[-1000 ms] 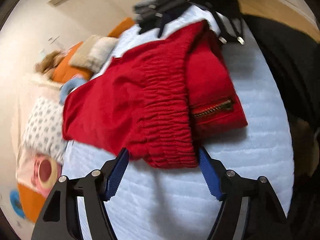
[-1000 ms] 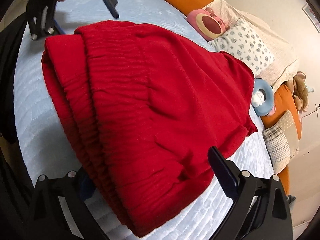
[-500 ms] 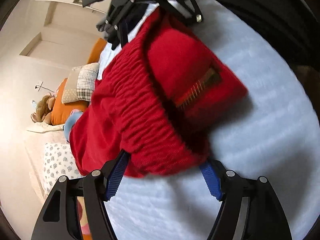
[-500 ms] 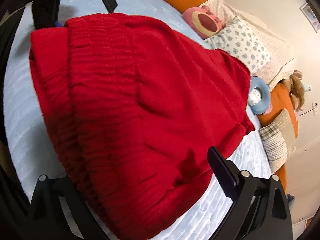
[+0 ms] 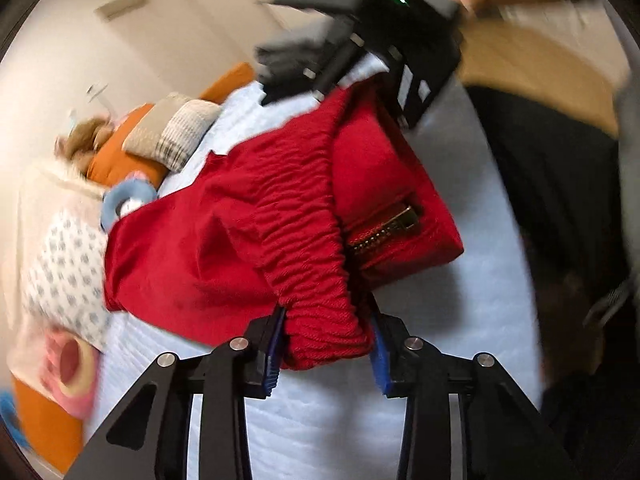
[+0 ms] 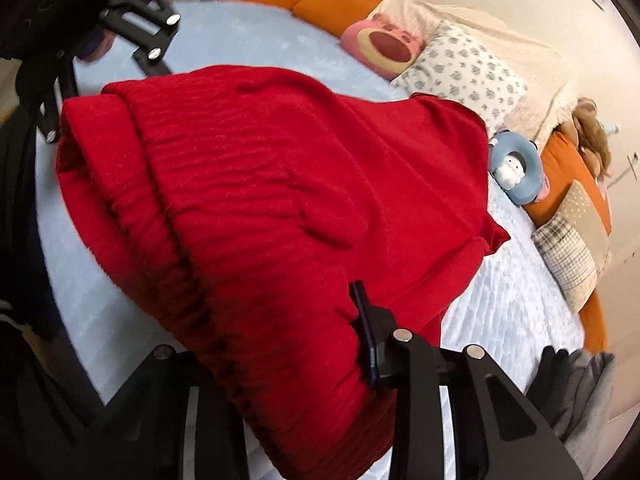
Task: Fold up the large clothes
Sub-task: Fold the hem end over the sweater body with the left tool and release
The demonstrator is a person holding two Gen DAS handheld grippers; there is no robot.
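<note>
Each hand-held gripper, left (image 5: 326,346) and right (image 6: 320,344), has just closed, pinching the red garment's (image 6: 280,184) elastic waistband.

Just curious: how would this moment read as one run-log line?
step: grasp waistband | left gripper: just closed on red trousers | right gripper: just closed on them | surface: pale blue bed

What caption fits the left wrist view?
Left gripper pinching the gathered waistband of red trousers on a pale blue bed.

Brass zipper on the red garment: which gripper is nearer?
Left. The left gripper has just closed on the ruched waistband right below the zipper. The right gripper clamps the red garment at its far end.
</note>
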